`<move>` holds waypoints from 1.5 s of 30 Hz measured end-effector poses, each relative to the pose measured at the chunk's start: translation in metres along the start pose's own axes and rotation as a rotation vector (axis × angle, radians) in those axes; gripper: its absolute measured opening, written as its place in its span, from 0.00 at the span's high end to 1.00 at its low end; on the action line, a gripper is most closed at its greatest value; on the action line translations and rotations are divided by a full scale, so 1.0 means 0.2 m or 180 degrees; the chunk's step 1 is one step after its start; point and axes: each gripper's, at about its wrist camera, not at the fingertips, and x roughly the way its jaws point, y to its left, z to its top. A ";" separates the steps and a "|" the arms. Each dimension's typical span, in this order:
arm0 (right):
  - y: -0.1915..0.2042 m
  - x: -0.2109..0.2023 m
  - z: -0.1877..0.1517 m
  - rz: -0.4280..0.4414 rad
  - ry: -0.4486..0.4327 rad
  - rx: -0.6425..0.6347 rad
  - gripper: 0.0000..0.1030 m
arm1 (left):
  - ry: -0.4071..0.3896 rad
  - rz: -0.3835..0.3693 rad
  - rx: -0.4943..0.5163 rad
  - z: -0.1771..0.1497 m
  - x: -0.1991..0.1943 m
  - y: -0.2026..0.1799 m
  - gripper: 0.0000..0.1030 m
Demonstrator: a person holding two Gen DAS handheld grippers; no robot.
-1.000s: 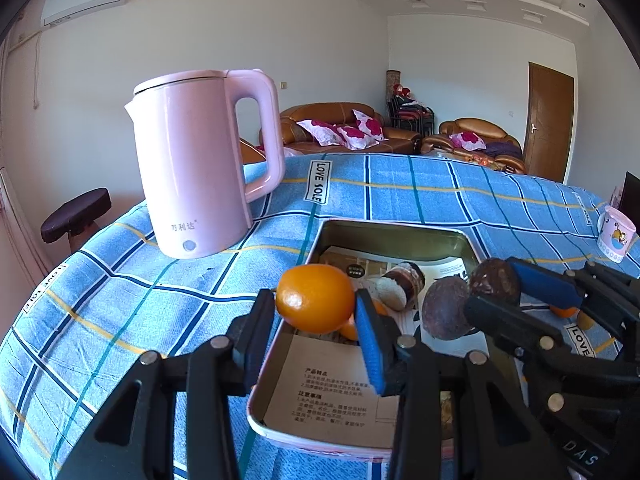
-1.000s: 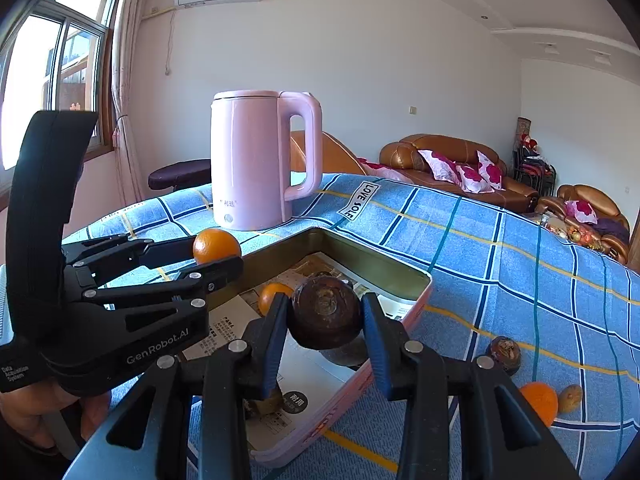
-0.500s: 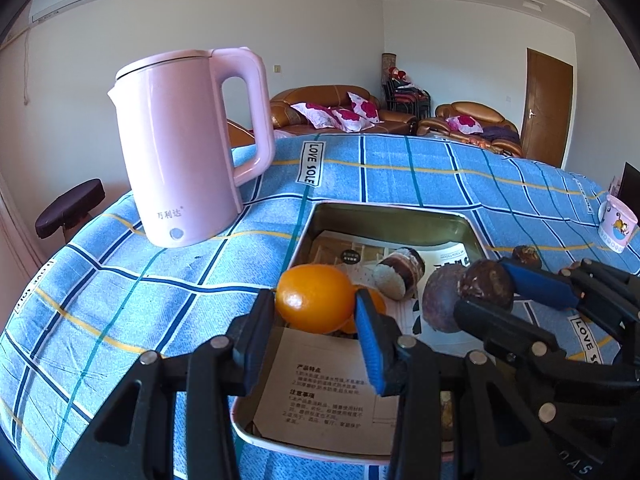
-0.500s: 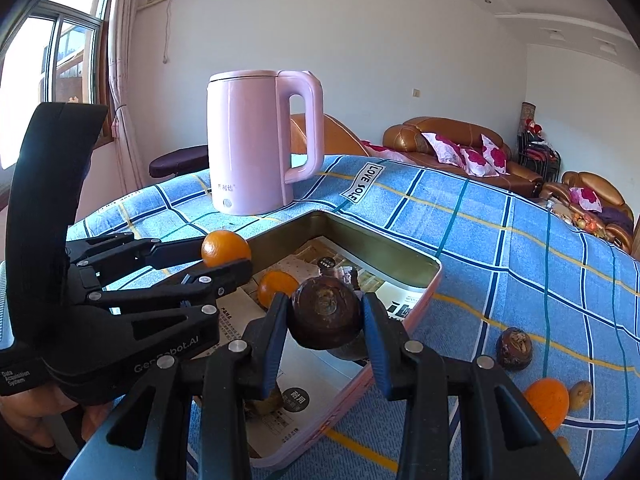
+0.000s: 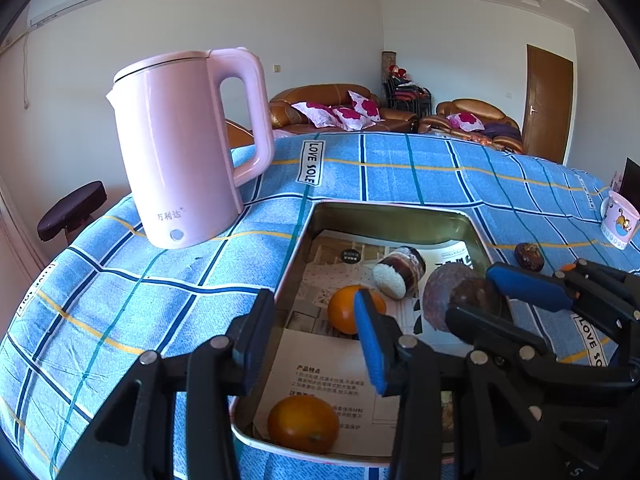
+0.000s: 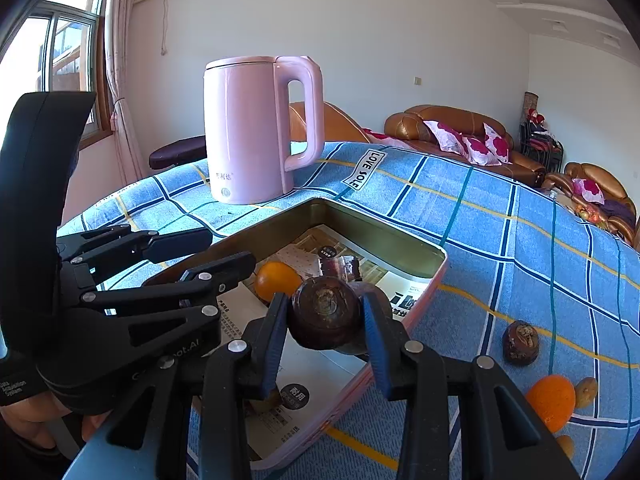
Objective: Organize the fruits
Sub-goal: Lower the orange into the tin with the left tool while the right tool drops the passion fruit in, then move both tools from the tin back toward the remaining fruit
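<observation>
L gripper (image 5: 316, 332): jaws apart, nothing between the pads. It hangs over the near-left corner of the tray (image 5: 394, 216). An orange (image 5: 303, 424) lies loose on the tray floor below the gripper, close to the near rim, on the printed paper sheet (image 5: 320, 368) lining the tray.

R gripper (image 6: 325, 334): clamped on a dark brown round fruit (image 6: 325, 318), one pad on each side, stem scar facing the camera. The fruit is held above the tray's right-hand rim in the R wrist view; approx. over the tray interior, though exact depth cannot be read from this angle.

Tray contents, L wrist view:
- second orange (image 5: 344, 308), mid-tray, partly hidden behind the L gripper's blue pad;
- a cut piece with dark skin and white flesh (image 5: 398, 274), lying beside it;
- a large dull purple-brown fruit (image 5: 440, 296), just behind the R gripper's load.

Outside the tray, on the blue checked cloth (image 6: 500, 216), R wrist view:
- one dark brown fruit (image 6: 520, 342), near the tray's right wall;
- one orange (image 6: 550, 402), nearer the camera, with a small tan item (image 6: 586, 391) touching or just beside it.

Ref. items: pink kettle (image 5: 188, 148) upright on the cloth behind the tray's far-left corner; patterned cup (image 5: 619, 220) at the far right edge of the cloth.
</observation>
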 end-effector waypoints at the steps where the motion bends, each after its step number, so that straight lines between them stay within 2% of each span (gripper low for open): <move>1: 0.00 0.00 0.00 -0.0011 0.0004 0.0001 0.59 | 0.0001 0.0002 -0.0012 0.00 0.00 0.00 0.55; 4: -0.01 0.00 0.00 -0.0059 -0.0002 0.0043 0.53 | 0.0002 0.0012 -0.0056 0.00 0.00 0.02 0.44; 10: -0.03 -0.02 -0.01 -0.0125 -0.0076 0.0119 0.44 | -0.0039 0.0030 -0.0111 0.00 -0.01 0.03 0.37; 14: -0.03 -0.04 -0.01 -0.0164 -0.0111 0.0118 0.43 | -0.0065 0.0038 -0.0131 -0.01 -0.02 0.03 0.35; 16: -0.03 -0.05 -0.01 -0.0196 -0.0135 0.0122 0.41 | -0.0087 0.0046 -0.0153 -0.01 -0.02 0.04 0.30; 19: -0.03 -0.07 -0.02 -0.0223 -0.0181 0.0144 0.36 | -0.0130 0.0073 -0.0174 -0.01 -0.03 0.04 0.25; 22: -0.04 -0.10 -0.03 -0.0226 -0.0232 0.0151 0.31 | -0.0142 0.0092 -0.0106 -0.01 -0.04 0.01 0.24; 24: -0.05 -0.13 -0.04 -0.0235 -0.0275 0.0134 0.29 | -0.0163 0.0098 -0.0058 -0.01 -0.06 -0.02 0.23; 29: -0.10 -0.21 -0.08 -0.0426 -0.0348 0.0084 0.29 | -0.0247 0.0041 0.0050 -0.01 -0.10 -0.12 0.09; 36: -0.31 -0.39 -0.18 -0.0763 -0.0410 0.0241 0.29 | -0.0308 -0.0139 0.0207 0.02 -0.17 -0.31 0.09; 41: -0.52 -0.54 -0.26 -0.1071 -0.0433 0.0552 0.29 | -0.0338 -0.0304 0.0365 0.03 -0.19 -0.51 0.07; 45: -0.66 -0.61 -0.32 -0.1270 -0.0419 0.0784 0.25 | -0.0263 -0.0487 0.0552 0.02 -0.18 -0.69 0.07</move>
